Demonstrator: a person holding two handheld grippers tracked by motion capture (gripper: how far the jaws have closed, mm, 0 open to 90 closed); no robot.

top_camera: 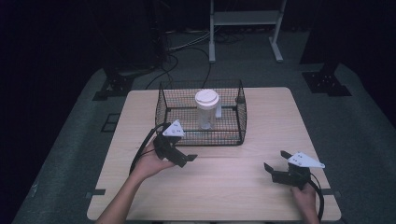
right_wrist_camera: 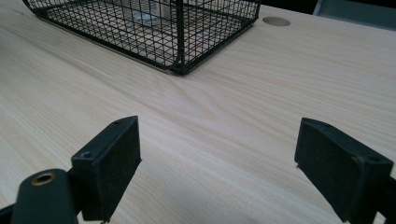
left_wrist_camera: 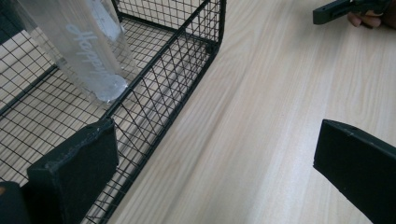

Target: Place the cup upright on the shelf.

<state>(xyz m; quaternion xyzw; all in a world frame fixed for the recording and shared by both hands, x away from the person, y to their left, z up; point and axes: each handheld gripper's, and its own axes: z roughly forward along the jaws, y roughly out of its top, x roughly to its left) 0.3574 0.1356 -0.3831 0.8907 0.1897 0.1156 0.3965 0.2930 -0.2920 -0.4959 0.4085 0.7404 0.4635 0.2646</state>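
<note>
Reaching my splayed, empty left gripper (top_camera: 186,159) over the basket's (top_camera: 203,138) near wall, I'd probably clasp the cup (top_camera: 206,110) below its lid.

high view dim, dark surround | gripper views bright, even (soft shadows) | near jaws slightly blurred

Dark room, grey floor (top_camera: 70,140), white stand (top_camera: 245,18)
</note>
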